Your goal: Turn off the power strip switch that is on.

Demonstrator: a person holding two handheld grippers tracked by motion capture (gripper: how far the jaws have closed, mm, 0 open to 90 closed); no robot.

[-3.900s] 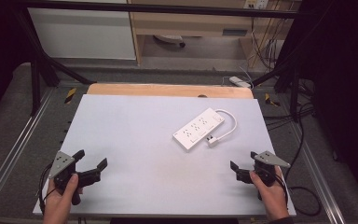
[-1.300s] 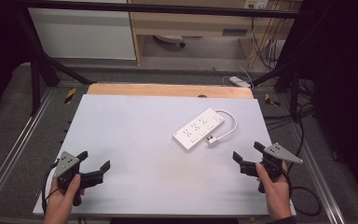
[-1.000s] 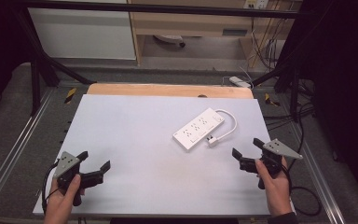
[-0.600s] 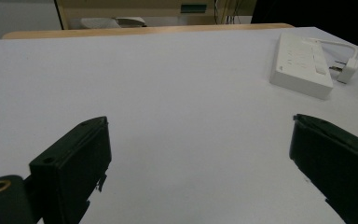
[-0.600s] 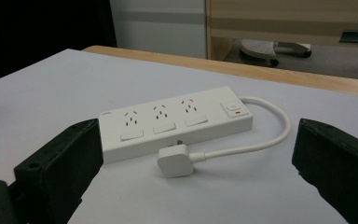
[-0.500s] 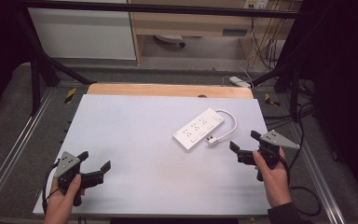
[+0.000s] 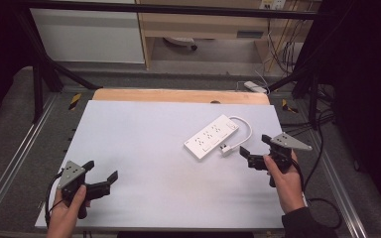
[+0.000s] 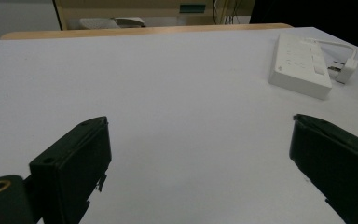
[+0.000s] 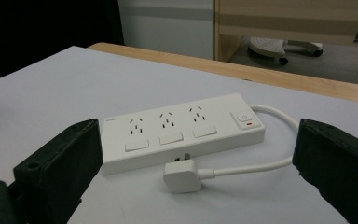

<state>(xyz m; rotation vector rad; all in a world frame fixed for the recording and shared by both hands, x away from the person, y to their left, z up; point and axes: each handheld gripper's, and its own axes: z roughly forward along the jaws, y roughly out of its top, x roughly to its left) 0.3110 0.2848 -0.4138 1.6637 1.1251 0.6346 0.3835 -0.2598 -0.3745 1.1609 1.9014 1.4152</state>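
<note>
A white power strip point(image 7: 211, 136) with three sockets and a switch lies on the right half of the white tabletop point(image 7: 144, 148). Its short cable point(image 7: 248, 130) loops round to a white plug point(image 7: 225, 148) lying beside it. My right gripper point(image 7: 254, 146) is open just right of the plug, with nothing between its jaws. In the right gripper view the strip point(image 9: 182, 128) and the plug point(image 9: 182, 176) lie close ahead of the right gripper point(image 9: 198, 128). My left gripper point(image 7: 100, 170) is open and empty at the near left. In the left gripper view, the left gripper point(image 8: 198, 125) faces bare table, with the strip point(image 8: 300, 70) far right.
A wooden strip point(image 7: 178, 95) runs along the table's far edge. Metal rails point(image 7: 15, 158) flank both sides. Beyond the table stand a wooden cabinet point(image 7: 203, 25) and cables point(image 7: 278, 44) on the floor.
My right gripper has moved forward and left, from the near right corner up to the plug of the power strip. The left gripper has stayed put.
</note>
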